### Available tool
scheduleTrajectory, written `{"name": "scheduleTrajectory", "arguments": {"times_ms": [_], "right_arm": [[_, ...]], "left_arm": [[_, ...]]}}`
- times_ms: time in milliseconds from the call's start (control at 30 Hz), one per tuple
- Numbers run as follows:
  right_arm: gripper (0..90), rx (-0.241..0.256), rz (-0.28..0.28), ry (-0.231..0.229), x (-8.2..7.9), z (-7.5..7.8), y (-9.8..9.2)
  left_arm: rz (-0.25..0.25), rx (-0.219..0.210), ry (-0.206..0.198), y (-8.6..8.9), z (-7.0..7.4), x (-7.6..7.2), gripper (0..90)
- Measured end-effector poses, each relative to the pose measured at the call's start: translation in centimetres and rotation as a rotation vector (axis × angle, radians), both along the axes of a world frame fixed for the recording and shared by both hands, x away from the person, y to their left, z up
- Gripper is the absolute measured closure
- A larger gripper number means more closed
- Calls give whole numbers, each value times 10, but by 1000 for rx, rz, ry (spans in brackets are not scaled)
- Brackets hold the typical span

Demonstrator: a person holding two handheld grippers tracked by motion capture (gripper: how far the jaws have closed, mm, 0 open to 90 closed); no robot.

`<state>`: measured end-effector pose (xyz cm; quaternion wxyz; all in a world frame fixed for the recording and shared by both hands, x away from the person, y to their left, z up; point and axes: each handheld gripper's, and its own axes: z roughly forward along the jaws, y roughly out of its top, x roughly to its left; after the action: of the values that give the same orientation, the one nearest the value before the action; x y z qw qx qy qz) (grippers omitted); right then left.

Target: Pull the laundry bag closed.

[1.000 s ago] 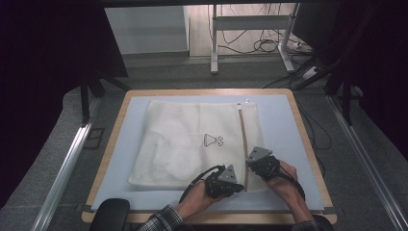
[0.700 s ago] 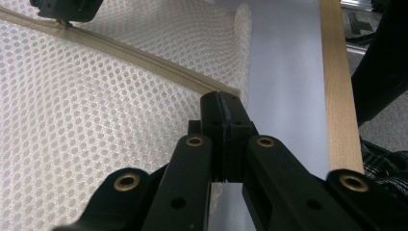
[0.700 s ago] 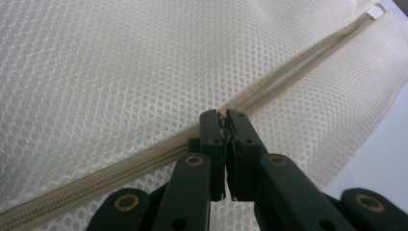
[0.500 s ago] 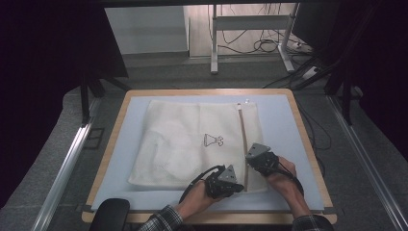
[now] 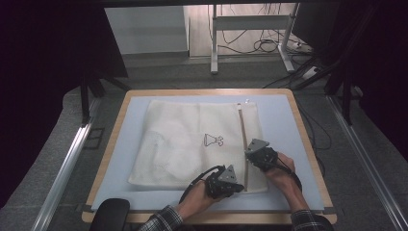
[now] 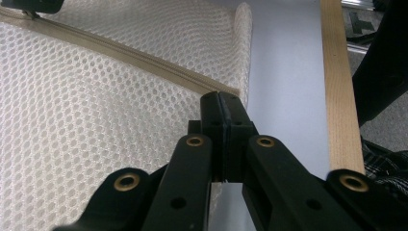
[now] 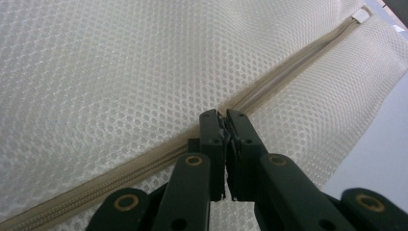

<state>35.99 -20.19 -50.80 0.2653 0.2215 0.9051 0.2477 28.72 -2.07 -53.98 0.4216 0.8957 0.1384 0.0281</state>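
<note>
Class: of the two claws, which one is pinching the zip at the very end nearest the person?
The left claw, shut on the beige zip of the white mesh bag at its near end; the right claw grips farther along.

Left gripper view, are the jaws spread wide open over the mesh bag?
No, the left gripper has its jaws pressed together at the near end of the zipper on the mesh bag.

Pale blue table top (image 5: pixel 125 159) with light wooden rim (image 5: pixel 207 91), standing on grey speckled floor (image 5: pixel 48 159); white metal stand (image 5: pixel 250 21) and tangled black cables (image 5: pixel 264 45) beyond; dark surroundings.
</note>
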Motion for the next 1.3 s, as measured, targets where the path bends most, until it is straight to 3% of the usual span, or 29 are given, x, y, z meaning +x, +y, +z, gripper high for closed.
{"name": "scheduleTrajectory", "arguments": {"times_ms": [1300], "right_arm": [[853,-20,-48,-13,35,-1,7]], "left_arm": [[0,5,-19,0,0,-1,899]]}}
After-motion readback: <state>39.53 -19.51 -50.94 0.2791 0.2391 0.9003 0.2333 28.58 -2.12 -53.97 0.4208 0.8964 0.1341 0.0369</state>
